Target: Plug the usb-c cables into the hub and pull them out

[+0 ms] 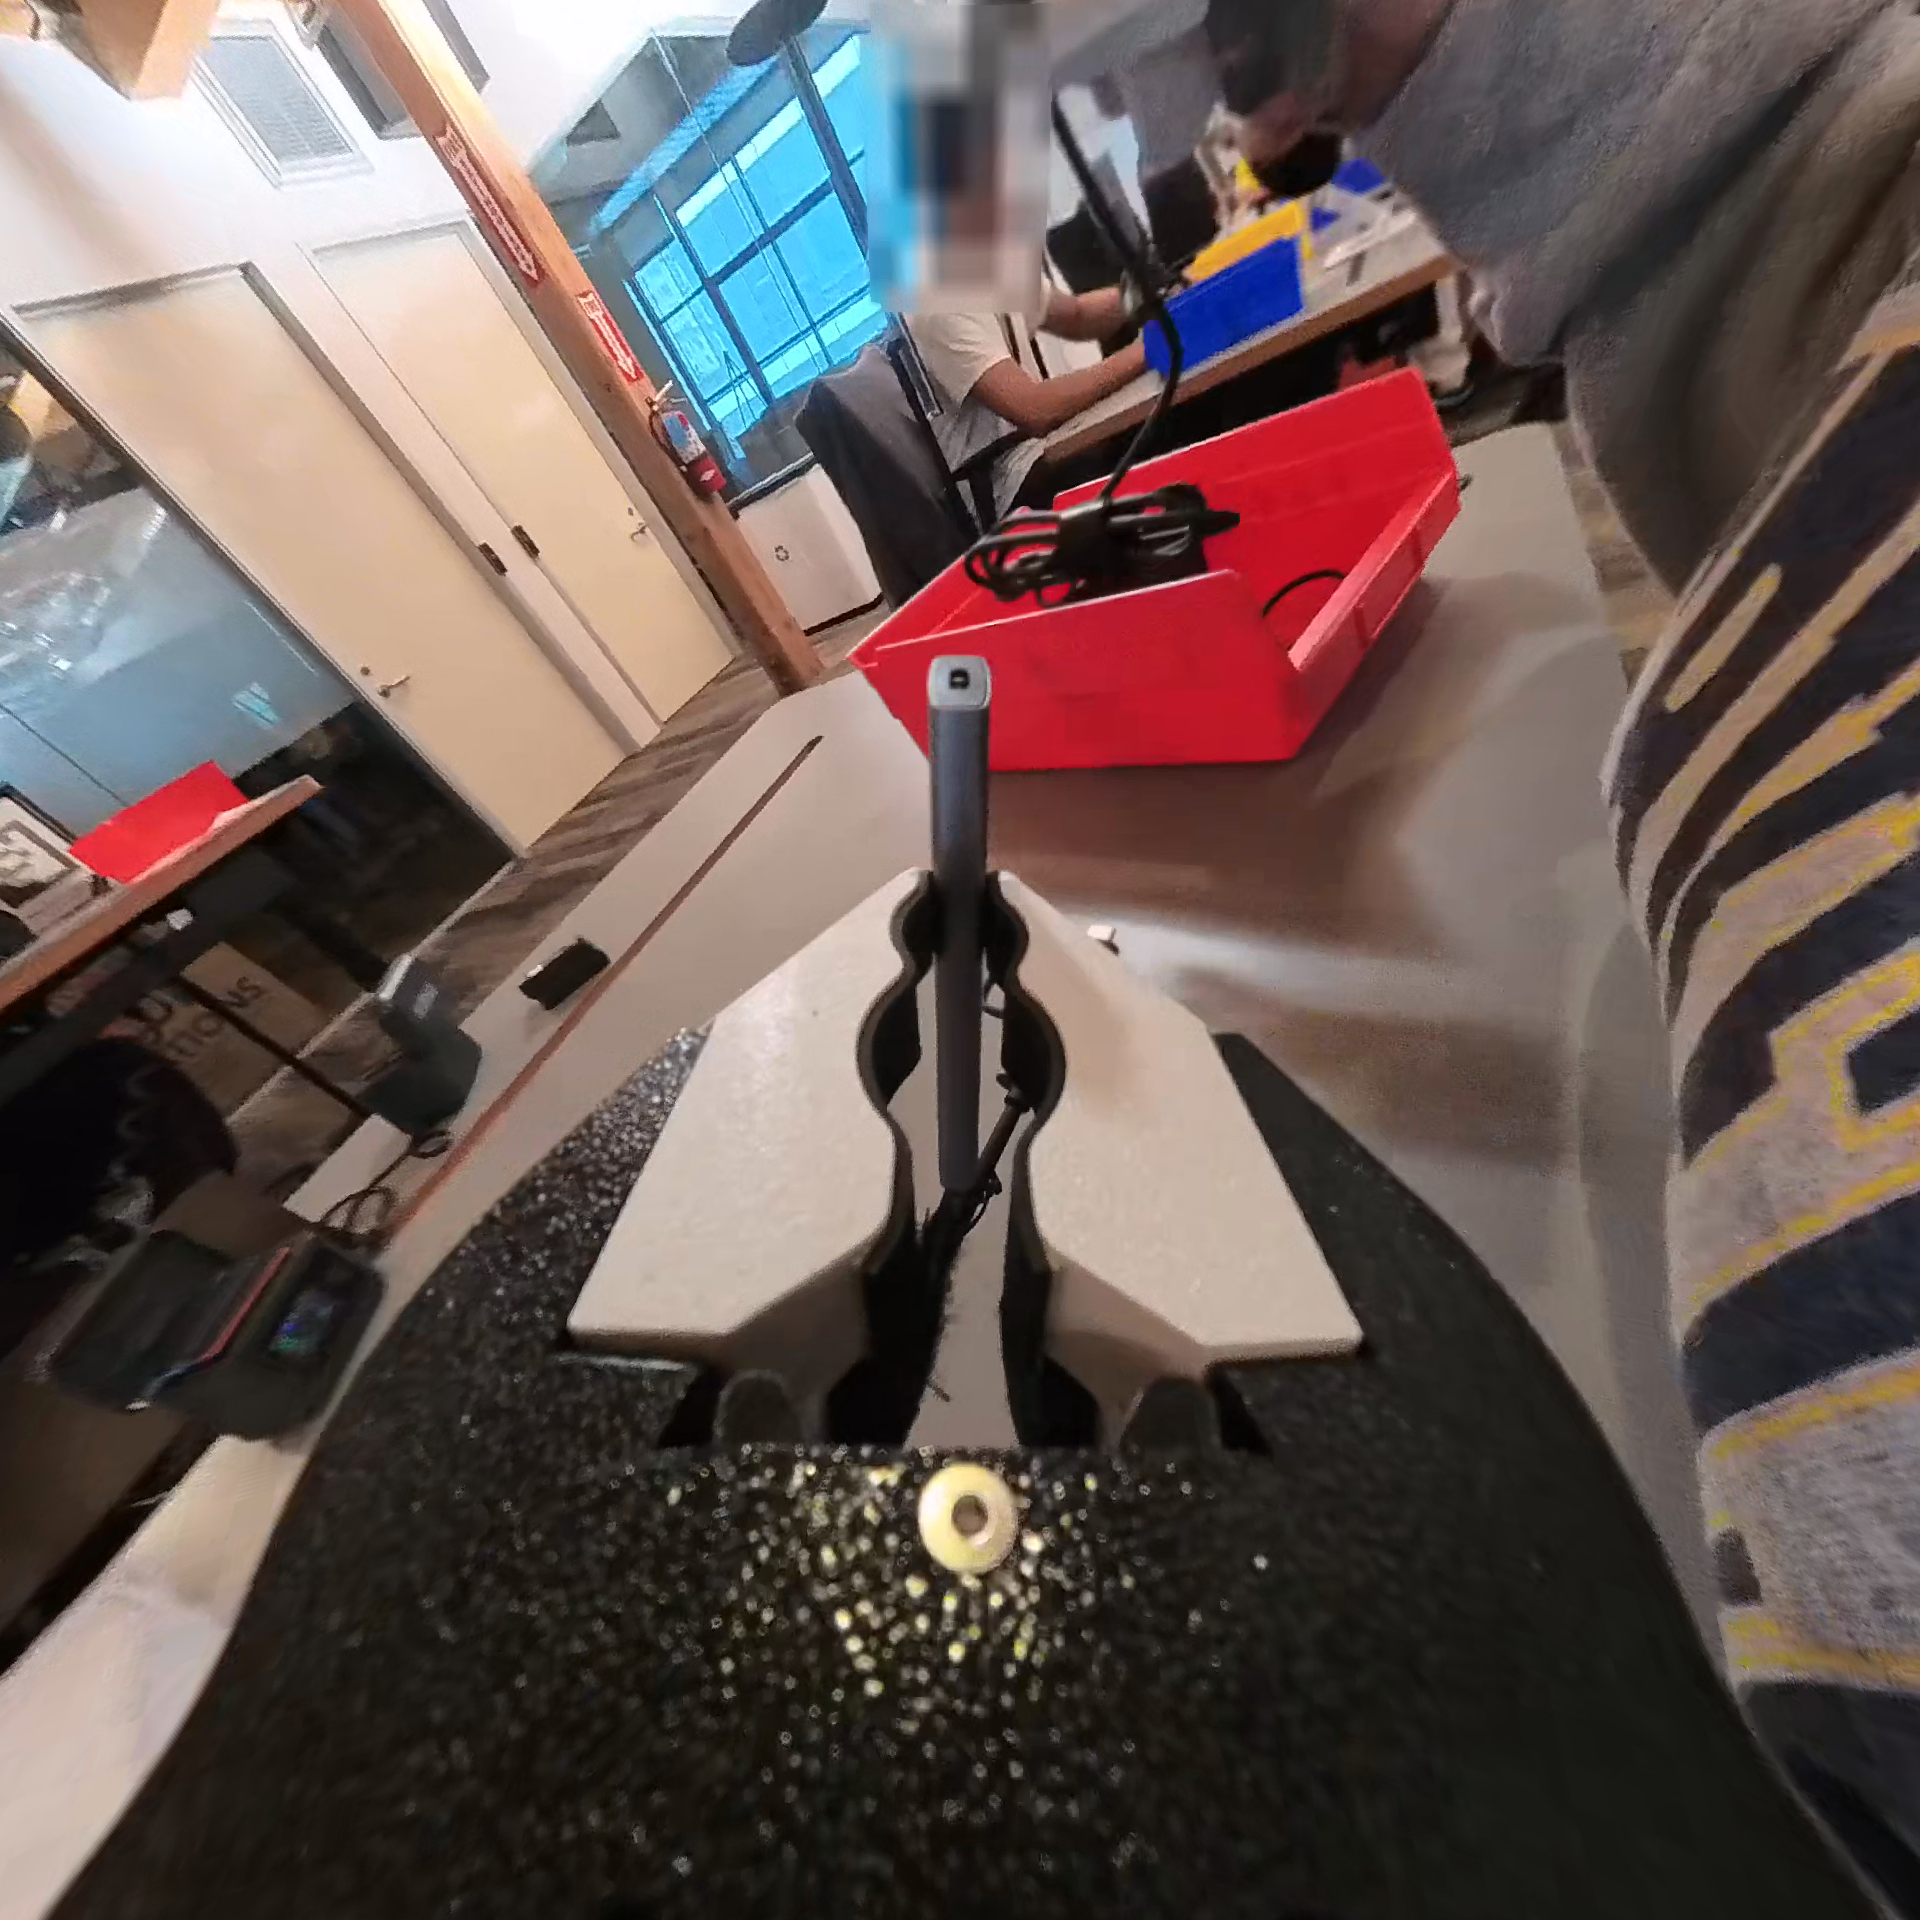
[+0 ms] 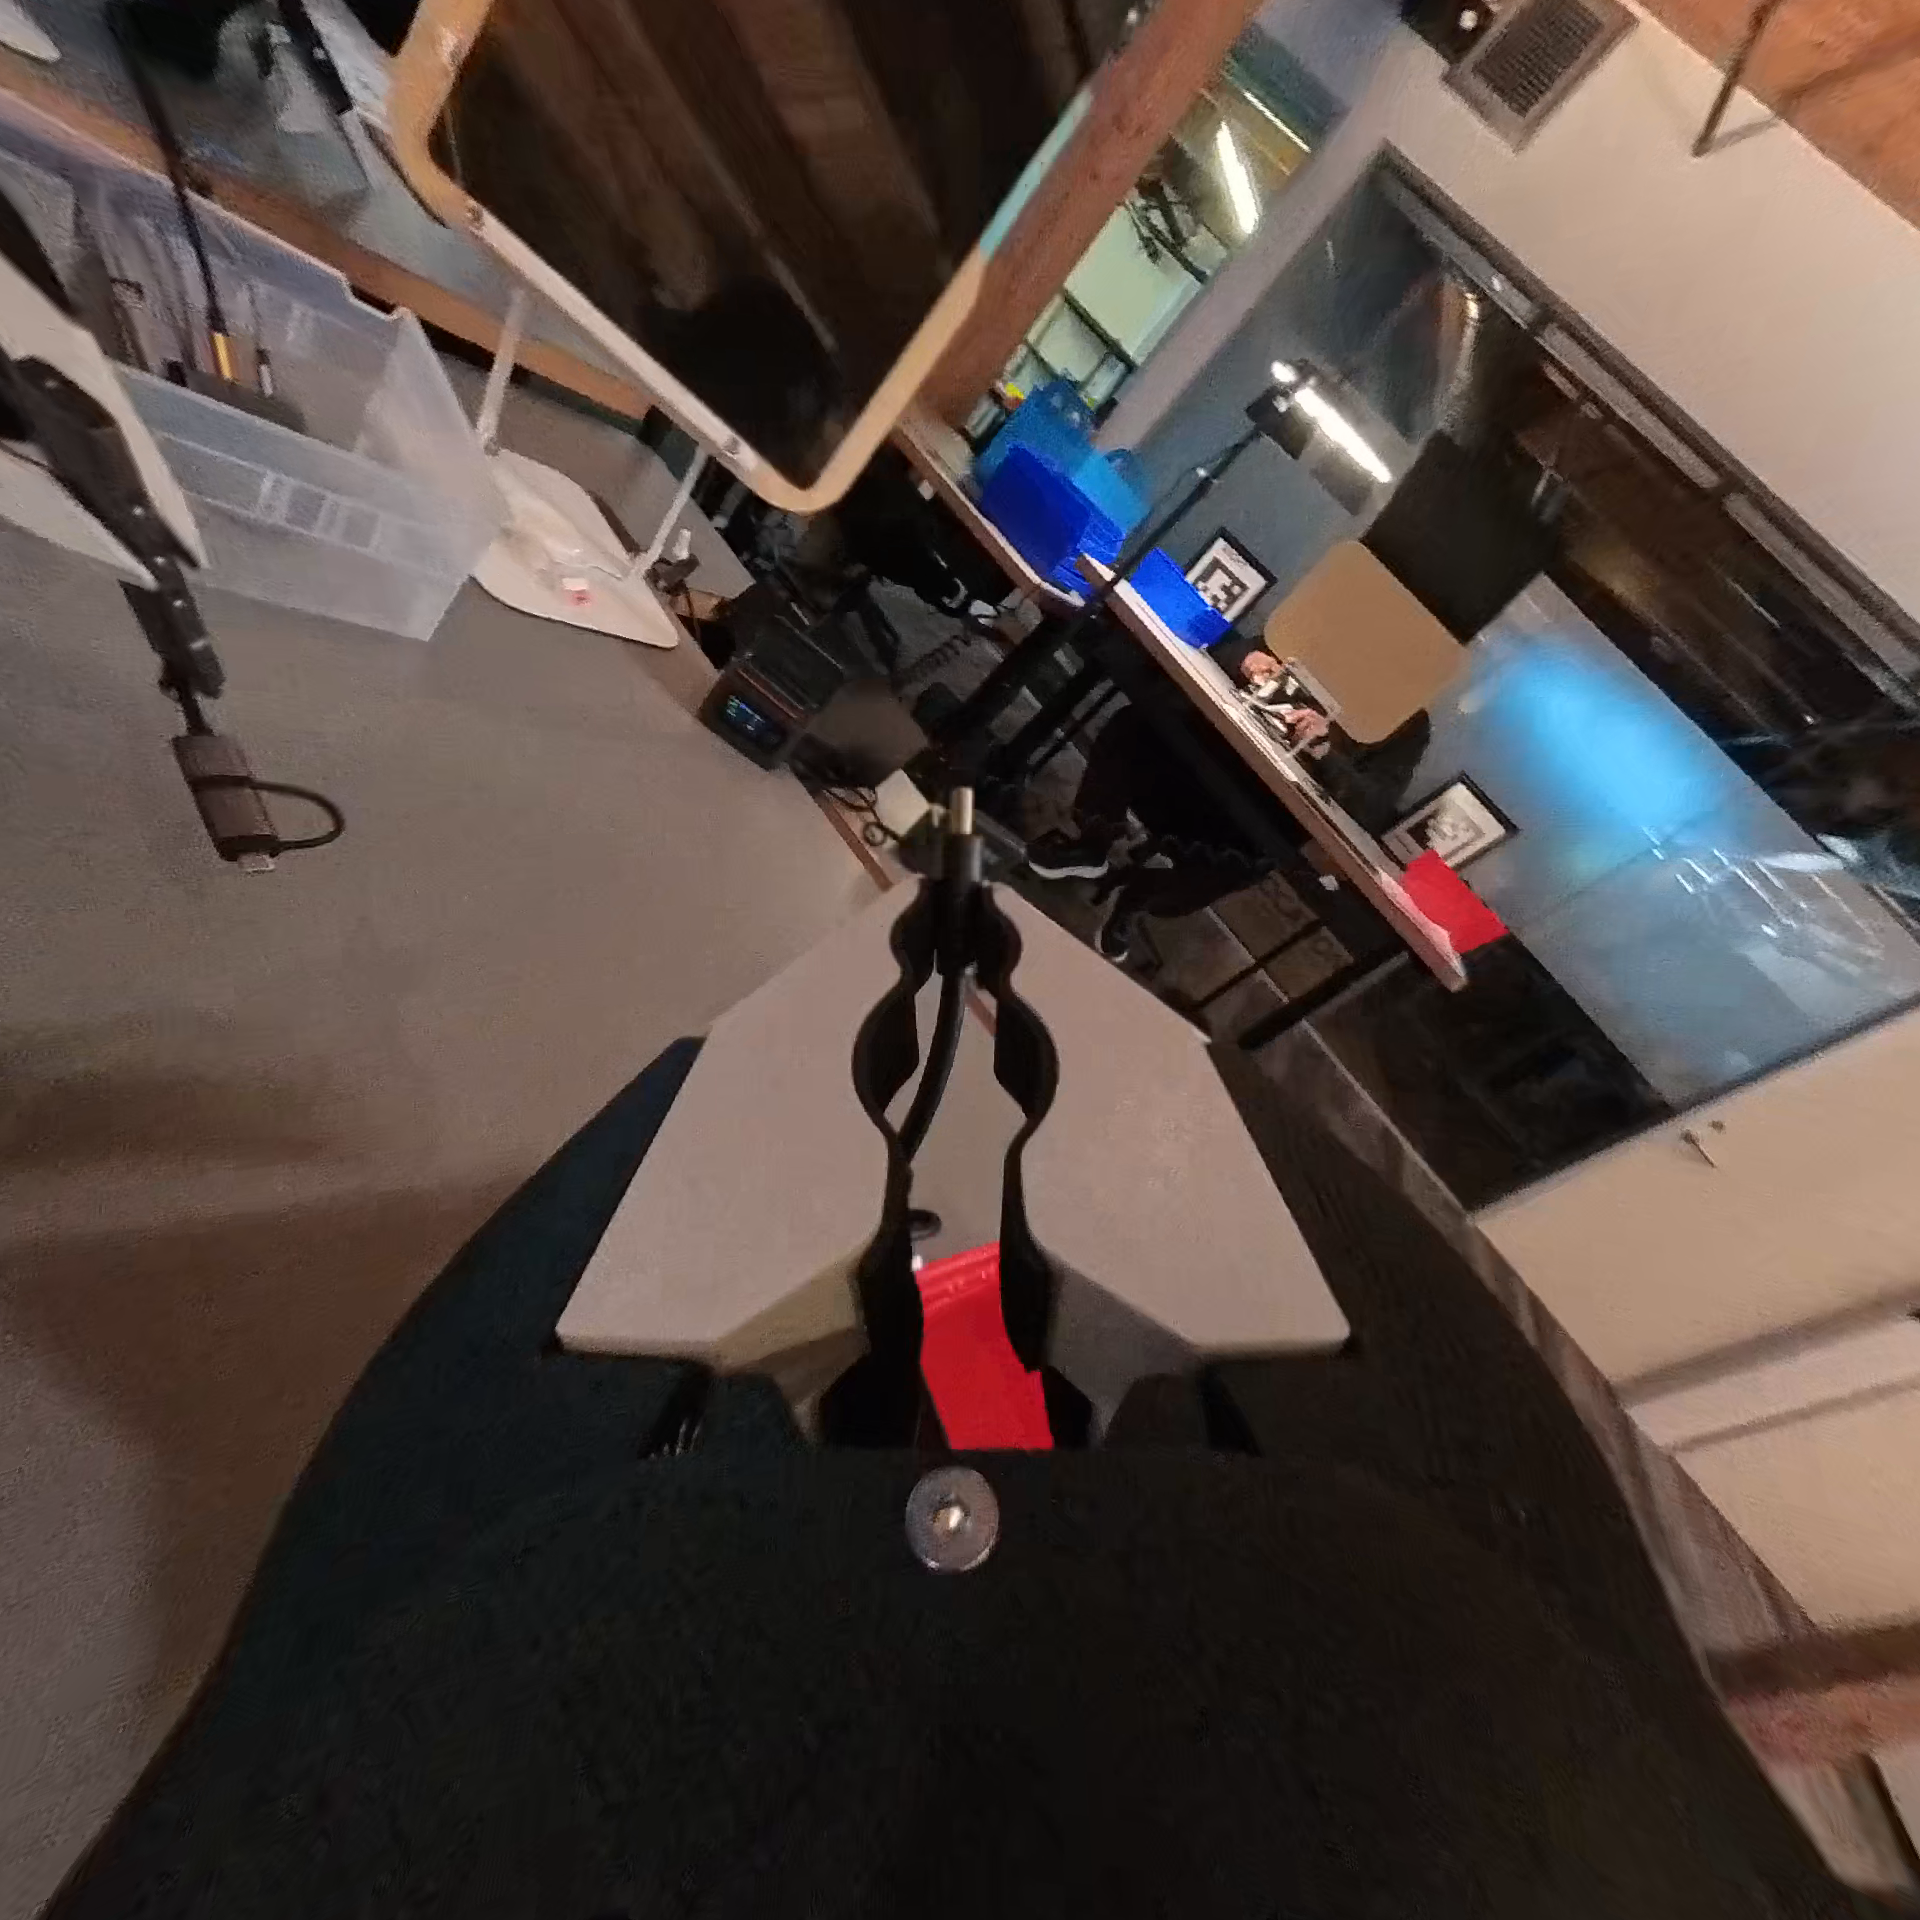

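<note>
The left gripper (image 1: 958, 904) is pinching the slim grey hub (image 1: 956, 914) edge-on between nearly closed fingers, its port end jutting ahead toward the red bin (image 1: 1091, 675). The right gripper (image 2: 958, 894) is clamping a black usb-c cable (image 2: 961, 842) just behind its plug, which is poking out ahead.

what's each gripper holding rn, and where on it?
Left gripper: grey hub, clamped around mid-body. Right gripper: black USB-C cable, pinched just behind the plug.
</note>
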Tool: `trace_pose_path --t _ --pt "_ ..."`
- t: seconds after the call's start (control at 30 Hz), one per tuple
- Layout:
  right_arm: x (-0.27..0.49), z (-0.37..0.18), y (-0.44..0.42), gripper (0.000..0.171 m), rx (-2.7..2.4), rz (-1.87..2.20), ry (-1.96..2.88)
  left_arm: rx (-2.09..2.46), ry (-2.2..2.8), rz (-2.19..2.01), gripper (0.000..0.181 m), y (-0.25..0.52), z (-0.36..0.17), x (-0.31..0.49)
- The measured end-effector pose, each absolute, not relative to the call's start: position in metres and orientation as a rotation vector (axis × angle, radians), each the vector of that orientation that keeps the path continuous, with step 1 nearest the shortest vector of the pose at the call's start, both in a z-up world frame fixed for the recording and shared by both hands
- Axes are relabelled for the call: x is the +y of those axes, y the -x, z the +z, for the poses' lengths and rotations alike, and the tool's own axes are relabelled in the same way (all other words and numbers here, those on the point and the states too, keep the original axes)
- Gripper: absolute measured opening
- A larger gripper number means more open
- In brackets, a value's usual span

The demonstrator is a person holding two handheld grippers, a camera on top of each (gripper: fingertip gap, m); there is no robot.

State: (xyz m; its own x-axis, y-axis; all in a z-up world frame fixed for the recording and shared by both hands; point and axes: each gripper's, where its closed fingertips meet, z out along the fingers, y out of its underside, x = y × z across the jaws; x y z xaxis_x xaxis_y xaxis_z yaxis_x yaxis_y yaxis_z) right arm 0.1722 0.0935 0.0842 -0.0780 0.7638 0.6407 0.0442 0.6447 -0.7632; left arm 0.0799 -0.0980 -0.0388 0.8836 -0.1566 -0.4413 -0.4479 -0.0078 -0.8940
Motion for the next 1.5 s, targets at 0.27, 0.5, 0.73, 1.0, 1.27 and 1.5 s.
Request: trace_pose_path --t 0.27,0.5,0.73,1.0,1.27,1.5 --pt "0.17 0.027 -0.197 0.006 -1.551 0.632 1.05 0.361 1.583 0.145 0.006 -0.071 -0.058 -0.079" --pt "0.124 -0.011 -0.17 0.032 -1.62 0.549 0.937 0.289 1.584 0.047 0.006 -0.071 -0.063 -0.067" --pt "-0.03 -0.06 -0.119 0.045 -1.968 0.987 0.677 0.362 1.547 -0.019 0.006 -0.093 -0.054 -0.064" --pt "-0.084 -0.054 -0.109 0.027 -1.987 1.249 0.543 0.628 1.66 0.056 0.006 -0.121 -0.083 -0.062" --pt "-0.053 -0.032 -0.116 0.008 -1.891 1.088 0.518 0.459 1.641 0.164 0.064 -0.095 -0.077 -0.051" --pt "0.118 0.087 -0.157 0.008 -1.282 0.684 0.757 0.359 1.731 0.216 0.08 -0.067 -0.105 -0.055"
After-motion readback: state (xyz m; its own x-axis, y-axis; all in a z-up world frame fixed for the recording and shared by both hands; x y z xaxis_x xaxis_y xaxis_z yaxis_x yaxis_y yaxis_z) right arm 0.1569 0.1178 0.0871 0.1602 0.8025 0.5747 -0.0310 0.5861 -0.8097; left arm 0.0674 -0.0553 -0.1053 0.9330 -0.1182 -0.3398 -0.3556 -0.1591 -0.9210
